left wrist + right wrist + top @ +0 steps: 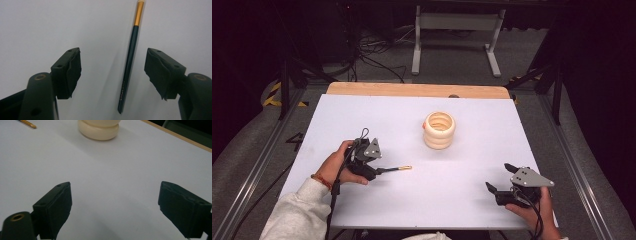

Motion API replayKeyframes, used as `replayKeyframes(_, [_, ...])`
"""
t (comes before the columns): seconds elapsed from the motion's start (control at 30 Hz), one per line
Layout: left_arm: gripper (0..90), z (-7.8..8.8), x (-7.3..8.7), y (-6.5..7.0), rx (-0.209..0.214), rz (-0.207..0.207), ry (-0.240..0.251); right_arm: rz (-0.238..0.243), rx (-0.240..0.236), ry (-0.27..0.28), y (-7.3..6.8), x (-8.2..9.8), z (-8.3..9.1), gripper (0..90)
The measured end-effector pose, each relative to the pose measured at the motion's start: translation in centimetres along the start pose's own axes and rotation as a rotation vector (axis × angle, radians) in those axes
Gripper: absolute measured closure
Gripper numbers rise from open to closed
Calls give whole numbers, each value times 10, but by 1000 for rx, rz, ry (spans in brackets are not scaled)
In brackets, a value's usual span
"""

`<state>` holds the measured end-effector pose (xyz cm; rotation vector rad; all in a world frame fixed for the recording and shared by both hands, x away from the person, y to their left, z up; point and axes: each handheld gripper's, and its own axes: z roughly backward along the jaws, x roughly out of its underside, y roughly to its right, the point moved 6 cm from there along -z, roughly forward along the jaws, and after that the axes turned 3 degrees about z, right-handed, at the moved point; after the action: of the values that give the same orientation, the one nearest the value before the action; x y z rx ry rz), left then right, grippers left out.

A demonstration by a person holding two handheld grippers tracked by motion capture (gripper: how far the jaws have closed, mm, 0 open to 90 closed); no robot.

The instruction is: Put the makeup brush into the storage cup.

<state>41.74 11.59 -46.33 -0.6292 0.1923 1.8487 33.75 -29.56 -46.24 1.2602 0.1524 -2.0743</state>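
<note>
A thin dark-green stick with a gold band, like a brush or pencil [130, 62], lies flat on the white table top [462, 165]. My left gripper [112, 70] is open, its jaws on either side of the stick without touching it; the stick's gold tip [404, 168] pokes out to the right of the left gripper [374, 170]. A cream ribbed ring-shaped holder [439, 130] stands upright at the table's middle, and its base [98, 130] sits far ahead of my right gripper [115, 202]. That right gripper [499, 180] is open and empty near the front right corner.
A wooden strip [417, 90] borders the table's far edge. Beyond it are a grey floor, cables and a white metal stand [457, 30]. Metal rails [577, 170] run along both sides of the table. A hand [334, 165] holds the left gripper.
</note>
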Motion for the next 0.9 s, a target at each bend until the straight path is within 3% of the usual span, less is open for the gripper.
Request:
replayKeyframes(0.1, [365, -5, -4, 2, -1, -36, -33, 15, 4, -7, -1, 0, -1, 125])
replayKeyframes(0.4, [426, -19, -20, 9, 58, -88, -93, 35, -7, -18, -4, 0, -3, 125])
replayKeyframes(0.6, [517, -28, -26, 15, 105, -101, -142, 39, -3, -21, -4, 1, -3, 125])
replayKeyframes(0.7, [548, -31, -27, 14, 103, -110, -172, 37, -5, -24, -4, 1, -4, 126])
replayKeyframes(0.9, [615, -39, -27, 13, 133, -84, -204, 44, 3, -33, -4, 1, -5, 125])
